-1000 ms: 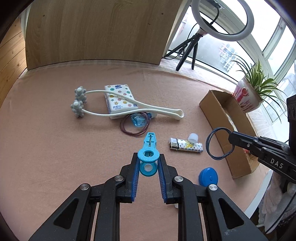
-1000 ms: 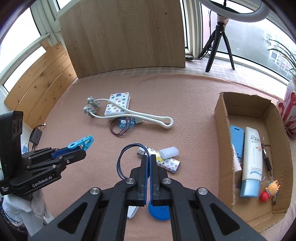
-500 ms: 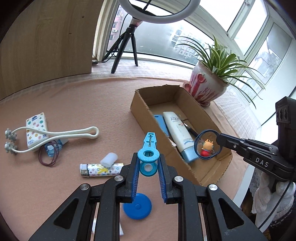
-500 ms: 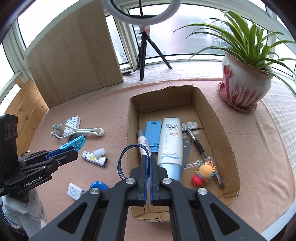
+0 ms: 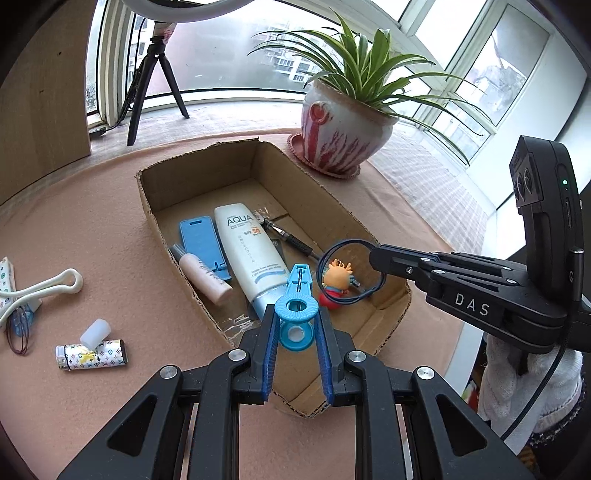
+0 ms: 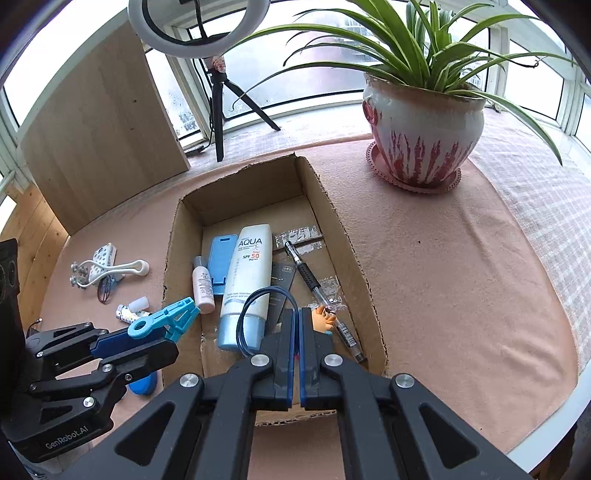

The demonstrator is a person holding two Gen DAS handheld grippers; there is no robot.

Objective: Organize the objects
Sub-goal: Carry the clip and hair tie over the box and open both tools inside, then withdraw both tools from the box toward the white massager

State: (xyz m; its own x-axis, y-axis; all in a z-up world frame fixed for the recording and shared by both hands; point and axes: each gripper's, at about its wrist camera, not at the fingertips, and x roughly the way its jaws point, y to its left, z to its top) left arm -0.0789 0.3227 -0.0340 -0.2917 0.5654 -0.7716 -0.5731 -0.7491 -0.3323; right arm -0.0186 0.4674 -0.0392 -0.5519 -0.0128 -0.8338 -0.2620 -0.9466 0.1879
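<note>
- Surface (image 6: 443,266) — pink cloth covering.
- Curved windows (image 6: 325,74), grey daylight.
- Wooden panel (image 6: 99,140) — rear left.
- Ring light (image 6: 168,27) on tripod.
- Potted plant (image 6: 424,122).

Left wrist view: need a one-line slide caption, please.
Left gripper holds a blue clip over the cardboard box; right gripper holds a dark hair tie.

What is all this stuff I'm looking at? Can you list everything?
cardboard box: 1, brown, middle of the table
sunscreen tube: 1, white, in box
phone stand: 1, blue, in box
small bottle: 1, pinkish, in box
pen: 1, black, in box
toy figure: 1, orange, in box
lighter: 1, patterned, left of box
massage roller: 1, white, far left
potted plant: 1, green, beyond box
ring light: 1, white, on tripod
clothespin: 1, blue, in left hand-held gripper
hair tie: 1, dark blue, in right hand-held gripper
</note>
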